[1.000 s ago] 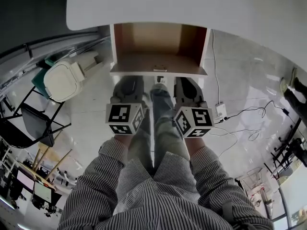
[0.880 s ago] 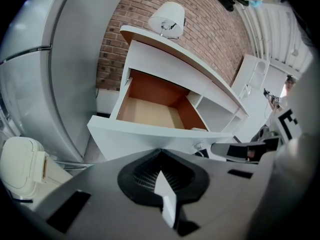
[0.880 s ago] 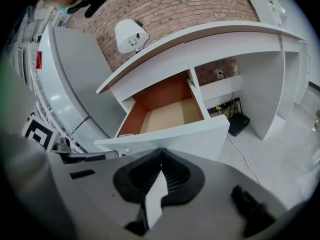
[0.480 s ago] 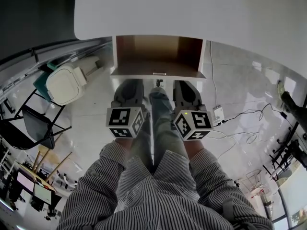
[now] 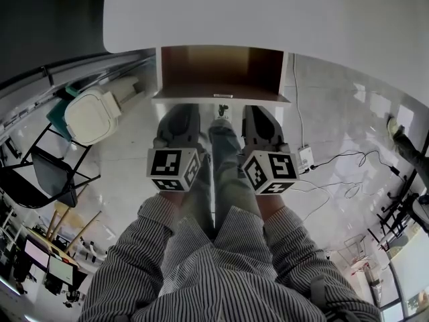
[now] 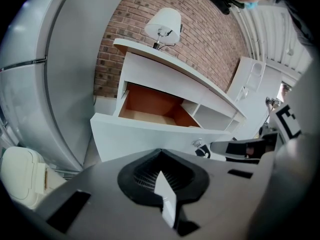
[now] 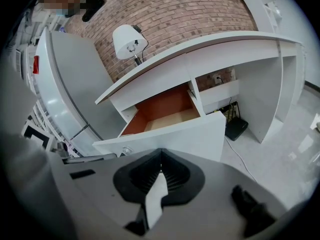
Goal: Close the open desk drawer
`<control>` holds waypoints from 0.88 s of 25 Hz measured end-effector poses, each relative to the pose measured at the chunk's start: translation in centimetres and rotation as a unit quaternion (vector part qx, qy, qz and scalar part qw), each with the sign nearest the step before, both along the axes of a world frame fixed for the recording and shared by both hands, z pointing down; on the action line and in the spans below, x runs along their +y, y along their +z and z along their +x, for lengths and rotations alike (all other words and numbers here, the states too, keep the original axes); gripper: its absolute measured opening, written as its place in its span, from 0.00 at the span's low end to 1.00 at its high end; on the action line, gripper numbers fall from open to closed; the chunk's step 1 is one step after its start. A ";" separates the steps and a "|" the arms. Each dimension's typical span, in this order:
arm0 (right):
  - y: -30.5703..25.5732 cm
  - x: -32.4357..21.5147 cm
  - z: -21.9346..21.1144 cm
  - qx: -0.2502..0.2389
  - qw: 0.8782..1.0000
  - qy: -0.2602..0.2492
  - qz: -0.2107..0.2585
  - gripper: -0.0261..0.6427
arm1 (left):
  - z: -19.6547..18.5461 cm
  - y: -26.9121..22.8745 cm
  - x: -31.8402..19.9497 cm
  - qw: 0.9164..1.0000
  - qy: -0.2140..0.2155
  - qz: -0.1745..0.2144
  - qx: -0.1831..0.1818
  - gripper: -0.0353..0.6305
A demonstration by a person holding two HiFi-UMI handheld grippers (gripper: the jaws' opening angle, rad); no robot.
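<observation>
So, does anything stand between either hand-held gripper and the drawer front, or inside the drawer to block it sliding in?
Nothing visible does. The left hand-held gripper and right hand-held gripper, both shut, face the white front of the drawer with no object between. What shows of its inside is bare.

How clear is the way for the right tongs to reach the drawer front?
Probably yes, it looks reachable: the right tongs, shut and empty, point straight at the white drawer front, and nothing shows in the gap between them.
</observation>
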State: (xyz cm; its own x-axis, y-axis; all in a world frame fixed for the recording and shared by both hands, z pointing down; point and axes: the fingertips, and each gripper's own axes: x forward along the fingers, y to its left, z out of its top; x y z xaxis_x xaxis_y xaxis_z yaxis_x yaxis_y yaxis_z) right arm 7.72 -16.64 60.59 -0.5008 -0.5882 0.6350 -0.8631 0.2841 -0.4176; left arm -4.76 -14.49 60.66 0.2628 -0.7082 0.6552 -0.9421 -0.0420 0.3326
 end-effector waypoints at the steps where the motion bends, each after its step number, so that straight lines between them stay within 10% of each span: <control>1: -0.1 -0.1 -0.1 -0.001 1.000 0.002 0.003 0.06 | -0.1 -0.2 -0.1 1.000 0.000 0.003 -0.001 0.07; 22: -0.4 -0.2 -0.1 -0.033 0.999 0.027 0.012 0.06 | -0.2 -0.5 -0.3 1.000 -0.024 0.008 0.010 0.07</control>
State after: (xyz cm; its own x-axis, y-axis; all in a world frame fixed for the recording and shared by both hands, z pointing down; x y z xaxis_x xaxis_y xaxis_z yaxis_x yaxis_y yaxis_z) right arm 7.61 -16.86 60.14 -0.5083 -0.6301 0.5871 -0.8482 0.2483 -0.4678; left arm -4.99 -14.75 60.19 0.2403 -0.7305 0.6392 -0.9366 -0.0013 0.3505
